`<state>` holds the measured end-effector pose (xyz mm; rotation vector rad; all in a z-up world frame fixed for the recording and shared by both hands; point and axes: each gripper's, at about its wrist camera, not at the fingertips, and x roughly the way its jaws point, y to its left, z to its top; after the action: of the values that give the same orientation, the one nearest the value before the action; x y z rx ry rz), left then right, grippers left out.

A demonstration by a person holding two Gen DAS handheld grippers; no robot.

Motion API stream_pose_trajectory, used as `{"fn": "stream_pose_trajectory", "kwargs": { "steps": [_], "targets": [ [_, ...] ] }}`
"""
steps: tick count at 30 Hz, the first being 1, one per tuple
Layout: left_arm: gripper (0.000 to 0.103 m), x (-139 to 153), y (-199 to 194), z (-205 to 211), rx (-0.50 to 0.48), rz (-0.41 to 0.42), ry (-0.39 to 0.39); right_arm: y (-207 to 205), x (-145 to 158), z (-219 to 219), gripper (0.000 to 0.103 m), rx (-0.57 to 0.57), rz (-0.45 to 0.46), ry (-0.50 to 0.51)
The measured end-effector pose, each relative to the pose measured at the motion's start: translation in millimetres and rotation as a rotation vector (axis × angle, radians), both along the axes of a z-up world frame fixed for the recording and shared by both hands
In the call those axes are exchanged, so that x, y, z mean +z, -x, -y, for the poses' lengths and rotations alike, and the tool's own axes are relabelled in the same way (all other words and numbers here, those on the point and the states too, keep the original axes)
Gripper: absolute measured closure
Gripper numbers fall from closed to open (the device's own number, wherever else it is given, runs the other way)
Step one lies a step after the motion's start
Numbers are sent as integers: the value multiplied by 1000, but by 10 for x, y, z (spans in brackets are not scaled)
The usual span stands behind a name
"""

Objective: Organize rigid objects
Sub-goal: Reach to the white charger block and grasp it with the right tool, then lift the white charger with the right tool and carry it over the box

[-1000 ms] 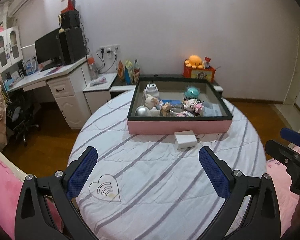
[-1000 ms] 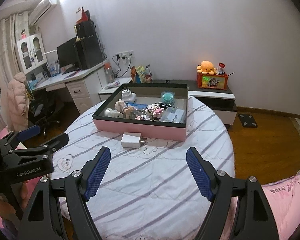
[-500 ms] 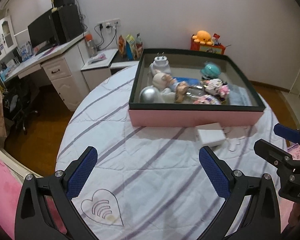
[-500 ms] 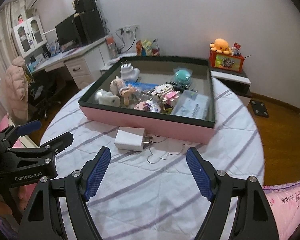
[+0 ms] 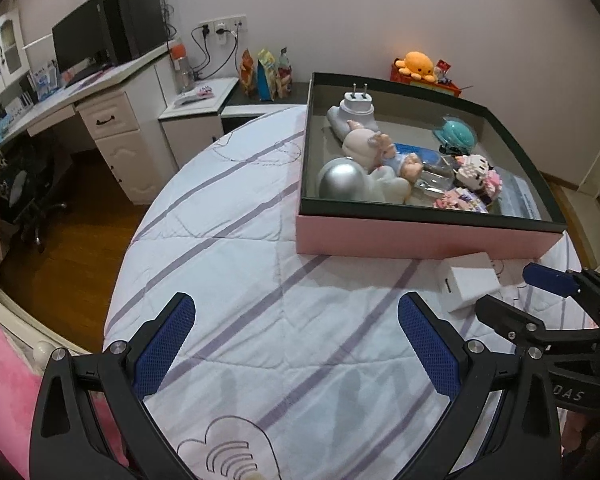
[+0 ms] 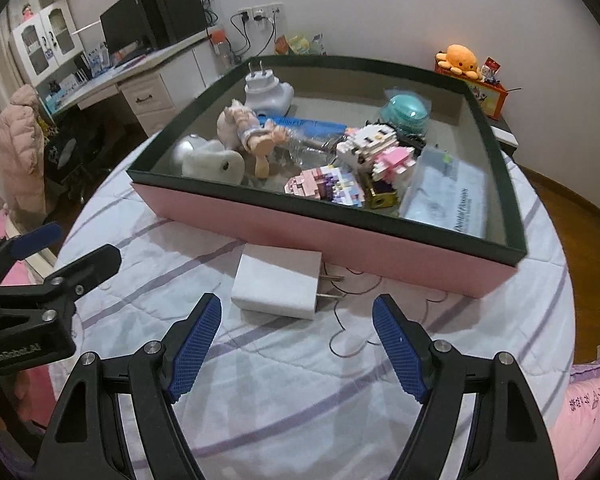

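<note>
White charger: on striped bedcover, touching pink box; at 11 o'clock ahead of right gripper, jaws wide, empty.

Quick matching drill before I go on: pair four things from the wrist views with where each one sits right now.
Things:
1. white charger block
2. teal round case
3. orange plush octopus
4. silver dome

Places:
A. inside the pink box, far right part
B. on the bedspread, just outside the box's near wall
C. inside the box, near left corner
D. on a red box by the wall, beyond the pink box

Pairs: 1-B, 2-A, 3-D, 4-C
</note>
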<state>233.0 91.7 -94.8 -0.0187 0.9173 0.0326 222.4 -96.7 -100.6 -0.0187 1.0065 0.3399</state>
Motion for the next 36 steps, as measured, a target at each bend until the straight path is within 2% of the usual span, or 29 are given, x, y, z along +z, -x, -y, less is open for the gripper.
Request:
{"fn": "stream_pose_trajectory", "kwargs": {
  "steps": [10,15,16,29,36],
  "targets": [
    [0,-142,-137,-190,24,-16,11,-172,-216,-141,23,-12,-55,44],
    [0,-213,-174,-240,30,-36,24,-167,-247,-173,26,7,-6,53],
    [0,-209,-179,-255,33,-34,28,-162,-253,-182,33,4,6,71],
    [0,-64,-117,-304,54,-4,57,-51,-193,-99,34,-3,10,49],
    [0,64,-175,-300,48,14,77,39,-51,40,34,-33,41,34]
  ]
}}
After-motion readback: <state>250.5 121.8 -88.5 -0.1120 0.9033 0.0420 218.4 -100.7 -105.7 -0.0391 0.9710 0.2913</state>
